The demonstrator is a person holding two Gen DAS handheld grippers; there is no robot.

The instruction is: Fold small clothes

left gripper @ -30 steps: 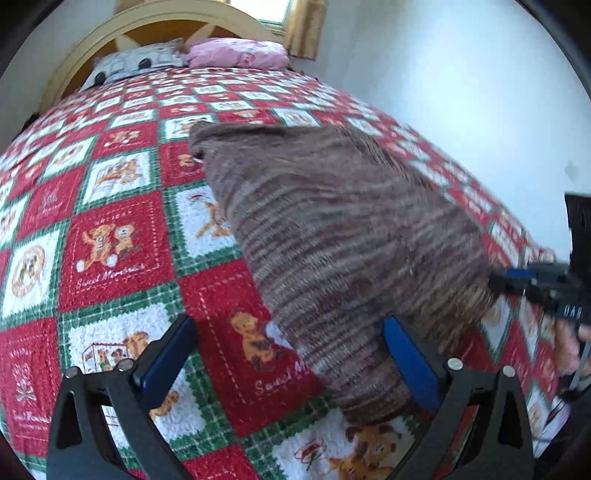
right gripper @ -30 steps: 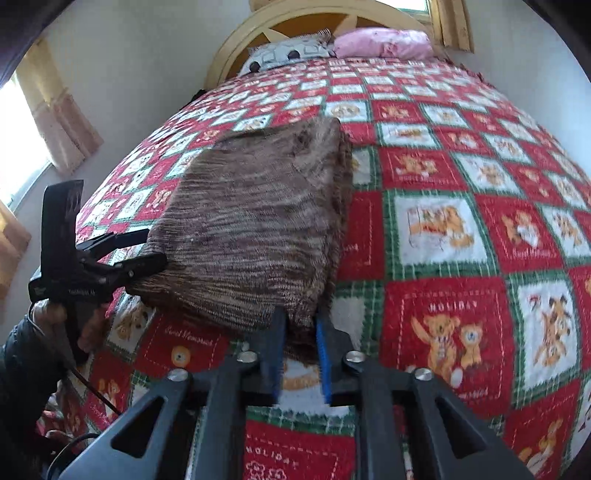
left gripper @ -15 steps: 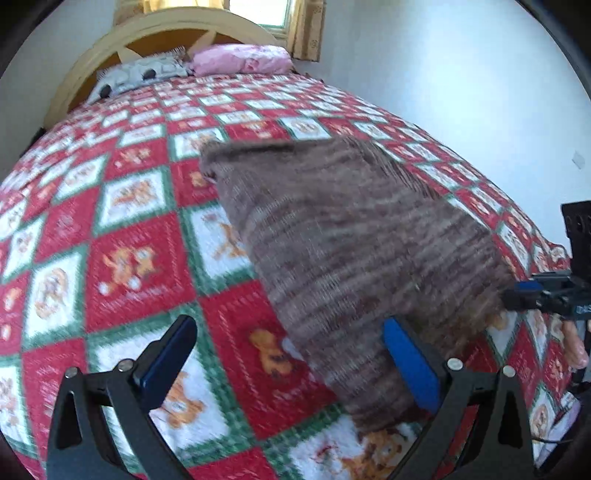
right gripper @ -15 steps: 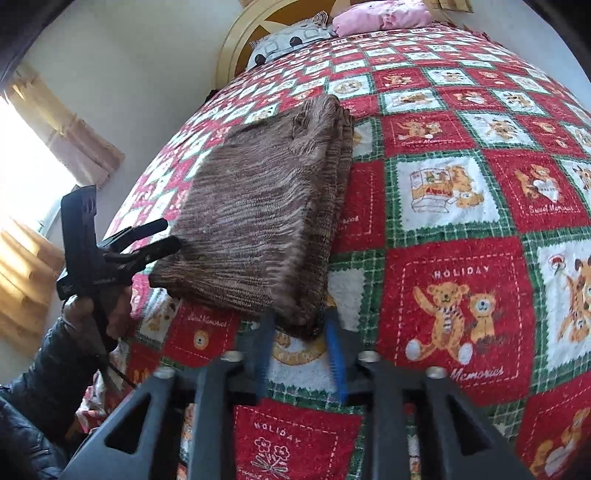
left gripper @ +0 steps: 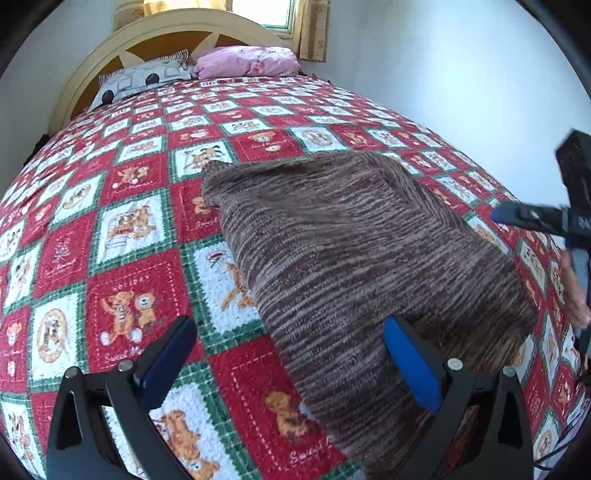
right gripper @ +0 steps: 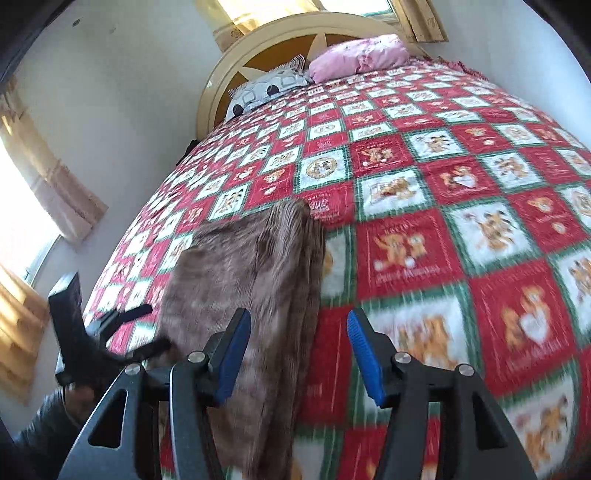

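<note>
A brown striped knit garment [left gripper: 351, 258] lies folded into a rectangle on the red, green and white bear quilt [left gripper: 122, 306]. My left gripper [left gripper: 291, 354] hangs open and wide over the garment's near corner, with neither pad touching the knit. In the right wrist view the garment [right gripper: 251, 280] is blurred. My right gripper [right gripper: 299, 350] hovers above its right edge with its jaws opening, and nothing is pressed between them. Each gripper shows in the other's view: the right gripper [left gripper: 506, 216] beside the garment's far side, and the left gripper [right gripper: 157, 326], open, at its left edge.
At the head of the bed lie a pink pillow [left gripper: 247, 62] and a grey patterned pillow [left gripper: 144, 77] against a cream arched headboard [left gripper: 177, 33]. A white wall [left gripper: 461, 74] runs along one side of the bed. Curtained windows [right gripper: 48, 173] are on the other side.
My right gripper let go of the garment's near edge, spread its jaws and drew back and up. My left gripper backed off a little, still open. The garment stays folded on the quilt.
</note>
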